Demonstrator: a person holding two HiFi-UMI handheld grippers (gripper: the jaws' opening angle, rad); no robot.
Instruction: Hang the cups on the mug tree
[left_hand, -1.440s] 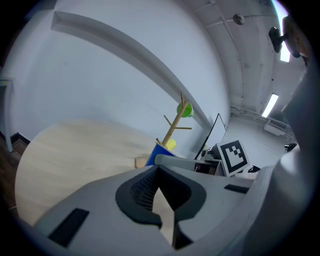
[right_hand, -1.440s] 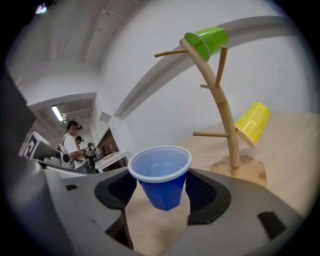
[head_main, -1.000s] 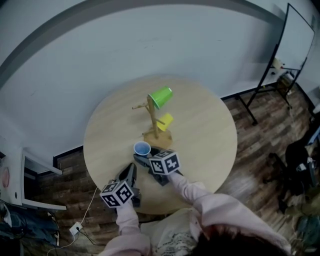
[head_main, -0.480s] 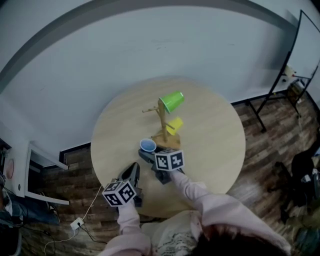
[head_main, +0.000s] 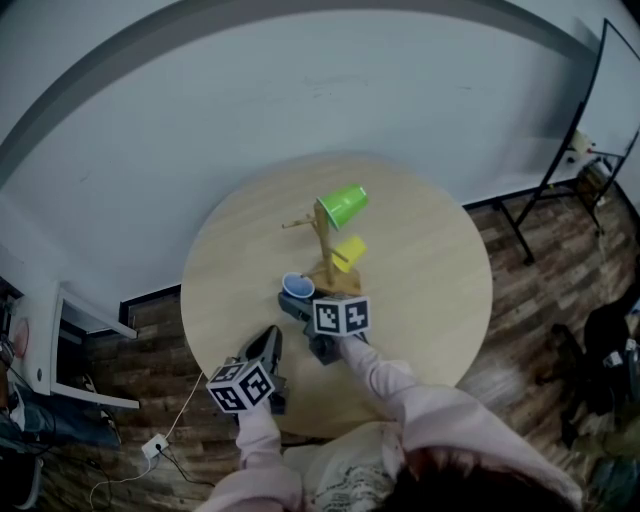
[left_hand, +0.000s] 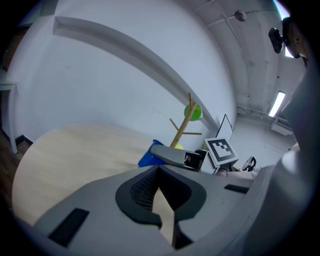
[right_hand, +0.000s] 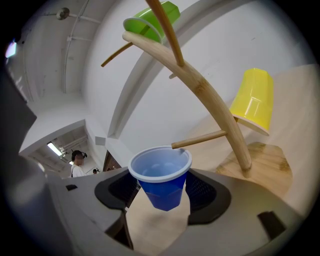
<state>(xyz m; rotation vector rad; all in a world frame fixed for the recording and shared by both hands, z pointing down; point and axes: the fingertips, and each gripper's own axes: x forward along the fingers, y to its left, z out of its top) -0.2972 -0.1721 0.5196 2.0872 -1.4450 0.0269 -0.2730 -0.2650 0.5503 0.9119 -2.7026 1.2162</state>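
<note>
The blue cup (right_hand: 161, 172) is held off the table, upright and mouth up, between the wide-set jaws of the right gripper (right_hand: 162, 182), which are closed on its lower wall. Its rim is seen right at the tip of a bare peg (right_hand: 200, 140) low on the tree (right_hand: 210, 102) (whether they touch cannot be told). It is judged to be a thin plastic throwaway cup: very light, smooth and easily dented. A gentle squeeze on the lower body, as taken now, is judged best, with the mouth left free for the peg. Tipping over is judged needed before the peg can enter. Three cups are counted: the blue cup in the grip, one green cup (right_hand: 150, 22) hung high on the tree, and one yellow cup (right_hand: 255, 100) hung lower. One tree is seen, stood on one round table (head_main: 430, 260). Two grippers are counted. The left gripper (left_hand: 160, 170) is seen low by the near table edge, jaw tips together, nothing held.
</note>
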